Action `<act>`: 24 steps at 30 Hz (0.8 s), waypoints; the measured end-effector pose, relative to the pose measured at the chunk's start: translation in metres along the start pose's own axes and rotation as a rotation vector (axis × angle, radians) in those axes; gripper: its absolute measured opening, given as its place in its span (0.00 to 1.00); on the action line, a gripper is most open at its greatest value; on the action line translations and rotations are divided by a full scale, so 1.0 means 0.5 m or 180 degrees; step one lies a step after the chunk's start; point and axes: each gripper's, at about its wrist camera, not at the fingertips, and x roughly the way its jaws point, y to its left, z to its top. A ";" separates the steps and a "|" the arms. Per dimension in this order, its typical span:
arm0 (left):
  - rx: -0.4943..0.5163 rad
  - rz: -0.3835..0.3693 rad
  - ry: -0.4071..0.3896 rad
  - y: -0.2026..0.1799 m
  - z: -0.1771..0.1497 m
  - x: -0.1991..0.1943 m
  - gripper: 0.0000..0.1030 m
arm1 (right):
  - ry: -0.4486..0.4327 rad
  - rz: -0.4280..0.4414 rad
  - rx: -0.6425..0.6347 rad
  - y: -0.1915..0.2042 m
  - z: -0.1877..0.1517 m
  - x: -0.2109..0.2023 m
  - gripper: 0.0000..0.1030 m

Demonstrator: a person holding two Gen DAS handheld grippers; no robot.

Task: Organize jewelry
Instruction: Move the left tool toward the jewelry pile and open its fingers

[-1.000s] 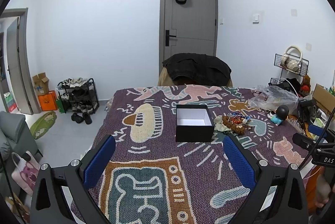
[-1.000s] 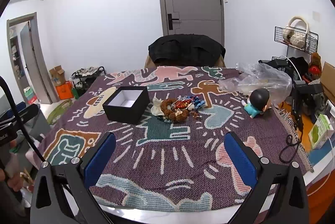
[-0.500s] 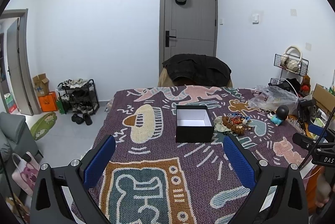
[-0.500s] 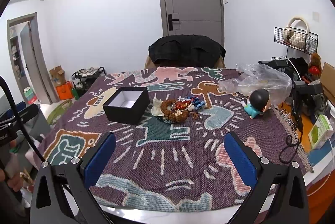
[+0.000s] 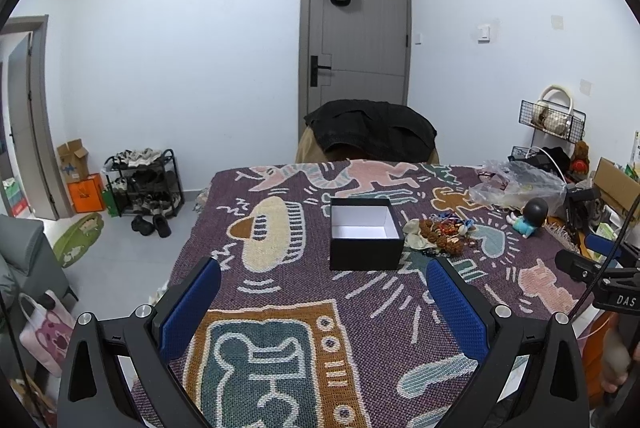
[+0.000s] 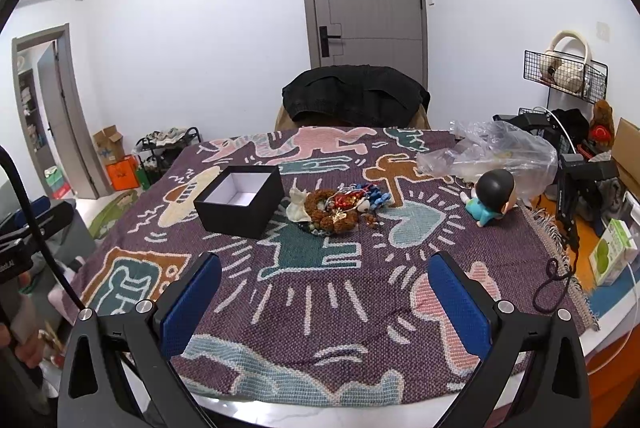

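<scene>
Both grippers hang above the near edge of the table, and each has its blue-padded fingers spread wide with nothing between them. The left gripper (image 5: pixel 323 302) looks straight down the patterned woven cloth (image 5: pixel 280 292) at one black box (image 5: pixel 365 234), which sits open with its white inside facing up; its sides run nearly square to that view, and no lid can be seen on the table. The right gripper (image 6: pixel 324 300) hovers further right, and from there the same box (image 6: pixel 240 202) sits turned, one corner pointing toward the camera.

The jewelry pile (image 6: pixel 340 208) lies just beside the box on its right, close to the box wall, though I cannot tell if they touch. It is a single heap, stretched left to right across the cloth: one ring of large brown beads (image 6: pixel 326 214), a pale cream piece (image 6: pixel 297 209) at the box end, red and gold bits in the middle, blue pieces (image 6: pixel 374 195) at the far end. The smaller items are too tangled to count.

Further right there is one small figurine (image 6: pixel 490 198) with a black head and teal clothes, lying tilted, and behind it one crumpled clear plastic bag (image 6: pixel 492 150). A dark jacket (image 6: pixel 354 94) drapes over the single chair at the far side.
</scene>
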 end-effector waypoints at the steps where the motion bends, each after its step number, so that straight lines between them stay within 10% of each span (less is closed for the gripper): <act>1: -0.0002 -0.0026 0.0007 0.000 0.002 0.004 1.00 | 0.0008 0.0002 0.0016 -0.003 0.002 0.002 1.00; 11: 0.0039 -0.0378 0.0145 -0.046 0.015 0.058 0.99 | 0.0189 -0.0032 0.0376 -0.076 0.023 0.057 0.85; 24: 0.0114 -0.0813 0.0530 -0.144 0.038 0.175 0.74 | 0.0400 0.0031 0.0750 -0.132 0.018 0.131 0.61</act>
